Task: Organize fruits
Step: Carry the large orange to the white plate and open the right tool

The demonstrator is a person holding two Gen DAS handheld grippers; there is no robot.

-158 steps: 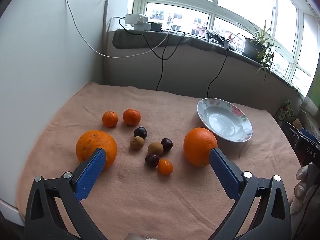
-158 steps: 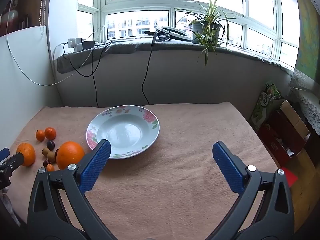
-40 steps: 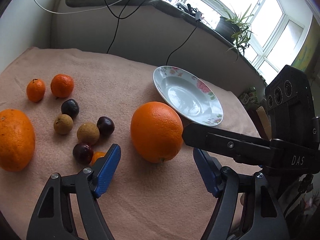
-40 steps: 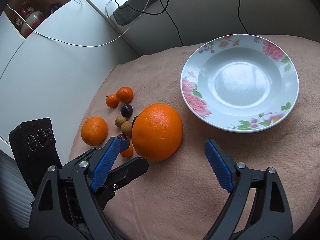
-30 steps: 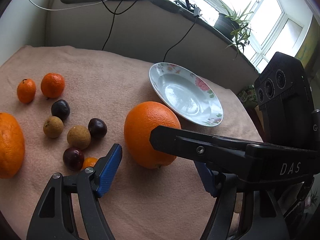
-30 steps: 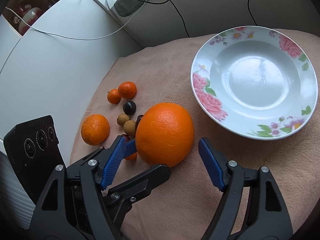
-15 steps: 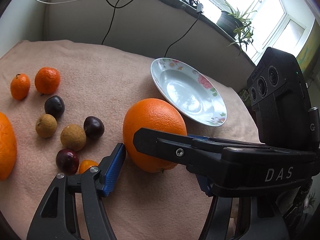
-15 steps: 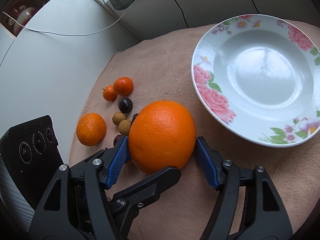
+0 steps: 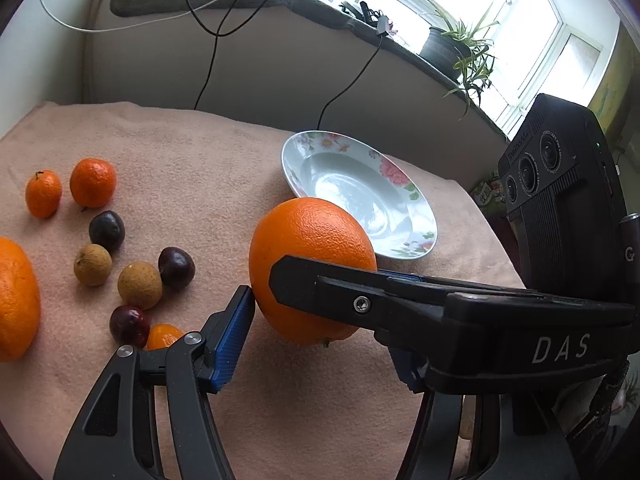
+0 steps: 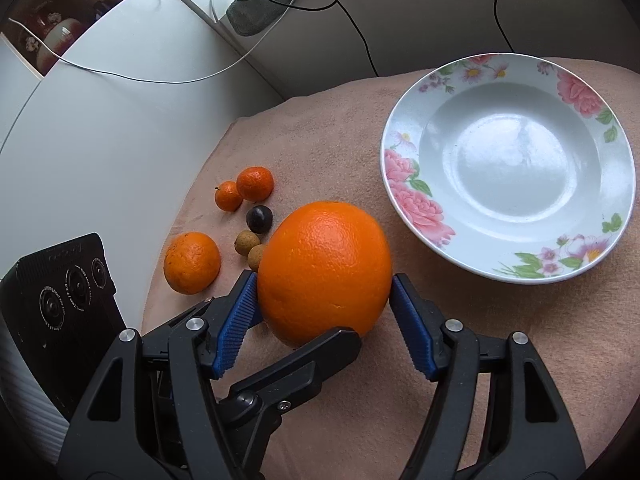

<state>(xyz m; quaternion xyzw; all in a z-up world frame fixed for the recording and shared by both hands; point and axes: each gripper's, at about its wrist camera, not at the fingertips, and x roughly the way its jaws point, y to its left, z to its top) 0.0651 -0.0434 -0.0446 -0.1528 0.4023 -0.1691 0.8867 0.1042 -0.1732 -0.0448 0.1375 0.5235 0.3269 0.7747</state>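
My right gripper [image 10: 324, 300] pinches the large orange [image 10: 325, 270] on the towel [image 10: 500, 340]; my left gripper [image 9: 320, 320], its jaws just closing, presses it too. Beyond lies the empty floral plate [image 10: 412, 196].

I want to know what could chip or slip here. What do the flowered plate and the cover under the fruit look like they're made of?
Flowered plate: likely glazed ceramic or porcelain; glossy white surface mirrors the window, printed pink roses on the rim. Could be melamine.
Cover: soft peach fabric, probably terry or fleece; matte, fuzzy nap, no shine.
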